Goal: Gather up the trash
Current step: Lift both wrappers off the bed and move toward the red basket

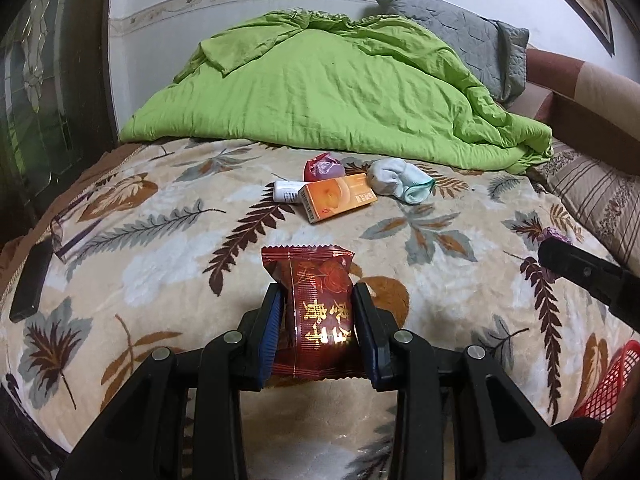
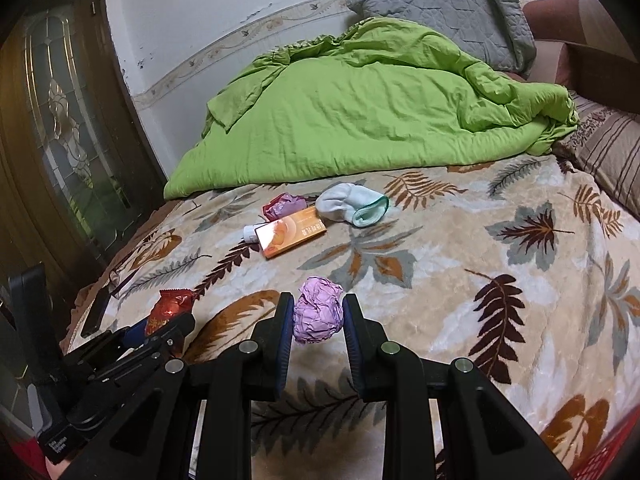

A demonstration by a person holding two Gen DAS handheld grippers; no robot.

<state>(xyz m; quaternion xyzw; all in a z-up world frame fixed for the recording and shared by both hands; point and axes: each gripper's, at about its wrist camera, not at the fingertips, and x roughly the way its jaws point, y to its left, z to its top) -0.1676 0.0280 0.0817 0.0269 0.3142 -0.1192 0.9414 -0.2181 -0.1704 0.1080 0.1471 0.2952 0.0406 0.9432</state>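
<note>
Above the near bed, left gripper pinches a light, crinkly red foil snack packet mid-body, while right gripper squeezes a soft crumpled lilac paper ball.

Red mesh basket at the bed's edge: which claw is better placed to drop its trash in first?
Probably right. The red mesh basket shows at the right edge of both views. The right claw, shut on the crumpled purple paper ball, sits on that side.
</note>
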